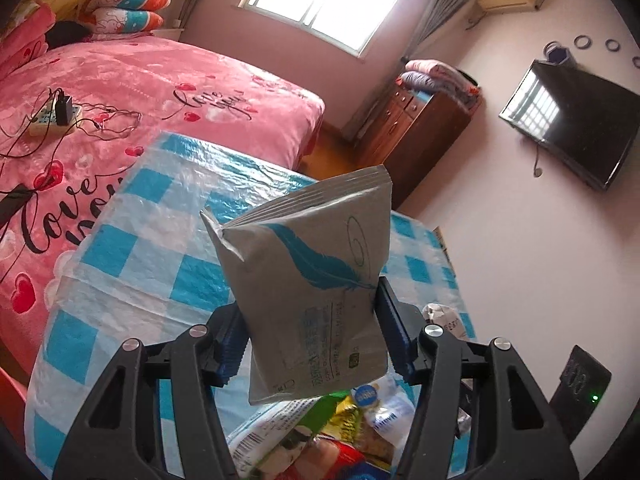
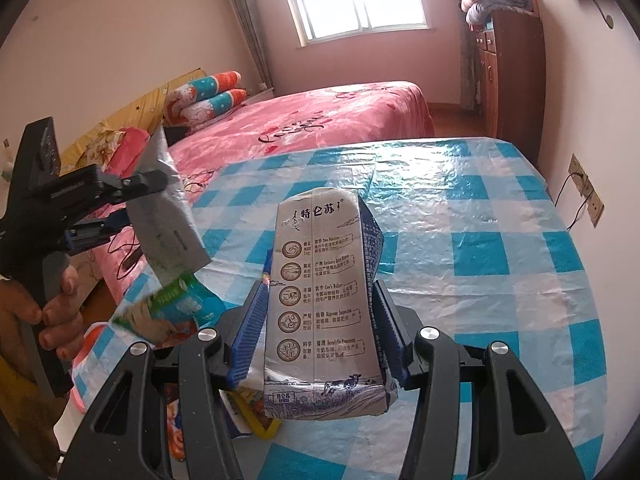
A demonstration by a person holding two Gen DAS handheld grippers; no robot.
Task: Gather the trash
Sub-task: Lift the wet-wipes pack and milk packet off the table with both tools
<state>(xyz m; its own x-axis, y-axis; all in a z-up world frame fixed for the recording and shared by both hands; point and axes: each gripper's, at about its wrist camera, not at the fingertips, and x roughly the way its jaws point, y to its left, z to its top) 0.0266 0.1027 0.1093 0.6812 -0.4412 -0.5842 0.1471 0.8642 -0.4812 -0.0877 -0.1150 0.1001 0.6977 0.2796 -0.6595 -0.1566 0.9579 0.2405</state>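
Left tongs point(image 1: 310, 344): clamped on grey pouch point(image 1: 308, 280), held clear above table point(image 1: 120, 240).
Right tongs point(image 2: 320, 336): clamped on milk carton point(image 2: 324, 300), likewise aloft.
Risk: pouch slipping, thin edge grip.

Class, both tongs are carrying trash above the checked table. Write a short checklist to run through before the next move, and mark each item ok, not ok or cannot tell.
1. Left tongs hold the grey pouch: ok, pinched between the pads and off the table.
2. Right tongs hold the milk carton: ok, clamped at both sides.
3. Pouch and carton apart from each other: ok.
4. More trash left to collect: ok, a pile of wrappers lies under the left tongs.
5. Bin or bag to drop into: cannot tell, none in view.
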